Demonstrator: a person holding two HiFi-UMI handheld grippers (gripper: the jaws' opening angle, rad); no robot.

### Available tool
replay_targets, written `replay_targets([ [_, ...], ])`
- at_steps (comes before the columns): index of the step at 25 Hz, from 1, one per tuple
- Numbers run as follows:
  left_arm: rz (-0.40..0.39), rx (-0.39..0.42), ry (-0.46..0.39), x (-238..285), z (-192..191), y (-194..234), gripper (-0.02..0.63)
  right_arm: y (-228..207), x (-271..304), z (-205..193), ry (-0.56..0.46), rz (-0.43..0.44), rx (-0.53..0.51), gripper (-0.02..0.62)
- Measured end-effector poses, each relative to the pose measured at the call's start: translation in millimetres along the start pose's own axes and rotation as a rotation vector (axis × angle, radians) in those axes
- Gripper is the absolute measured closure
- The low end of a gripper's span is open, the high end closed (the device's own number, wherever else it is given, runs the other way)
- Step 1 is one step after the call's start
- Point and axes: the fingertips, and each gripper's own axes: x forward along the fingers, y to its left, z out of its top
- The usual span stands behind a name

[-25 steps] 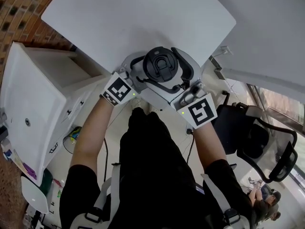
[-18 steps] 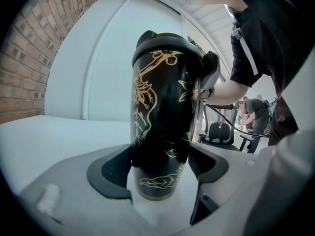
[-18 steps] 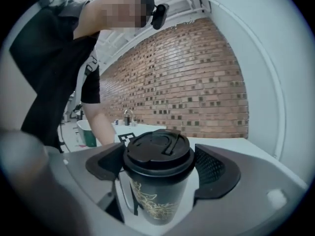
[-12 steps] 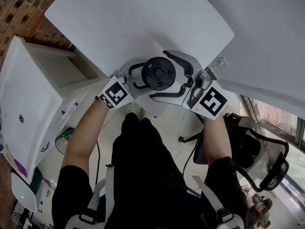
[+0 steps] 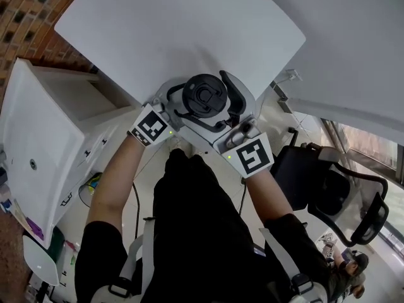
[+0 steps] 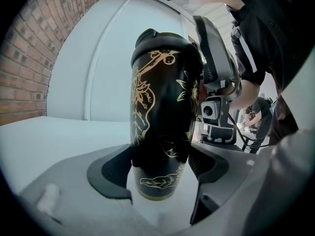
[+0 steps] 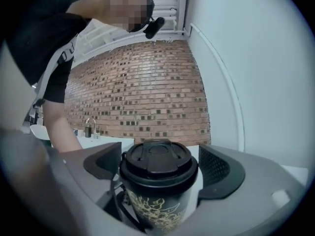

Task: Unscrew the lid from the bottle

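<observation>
A black bottle (image 6: pixel 160 117) with a gold pattern stands upright between my left gripper's (image 6: pixel 160 173) jaws, which are shut on its lower body. From above, its black lid (image 5: pixel 205 95) faces the head camera, held in front of the table's near edge. My left gripper (image 5: pixel 183 103) reaches in from the left. My right gripper (image 5: pixel 222 103) comes from the lower right. In the right gripper view the lid (image 7: pixel 158 162) sits between the right gripper's (image 7: pixel 160 167) pads. Those jaws are opening, a thin gap shows at the right pad, and the lid is still on the bottle.
The white round table (image 5: pixel 177 30) fills the top of the head view. A white cabinet (image 5: pixel 44 137) stands at the left below a brick wall (image 5: pixel 25 17). A black office chair (image 5: pixel 334 188) is at the right. The person's black-clothed body is just below the grippers.
My right gripper has swung from the lid's right side round to the lower right, nearer the person. The bottle and left gripper have shifted slightly left.
</observation>
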Motion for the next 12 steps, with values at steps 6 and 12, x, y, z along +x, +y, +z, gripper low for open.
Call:
replay_targets([
  [6, 0.002, -0.002, 0.001, 0.6, -0.7, 1.0, 0.238, 0.9, 0.3, -8.2, 0.054, 0.054, 0.001, 0.137],
  [12, 0.0, -0.004, 0.003, -0.4, -1.7, 1.9, 0.238, 7.8, 2.3, -8.6, 0.102, 0.279, -0.032, 0.135],
])
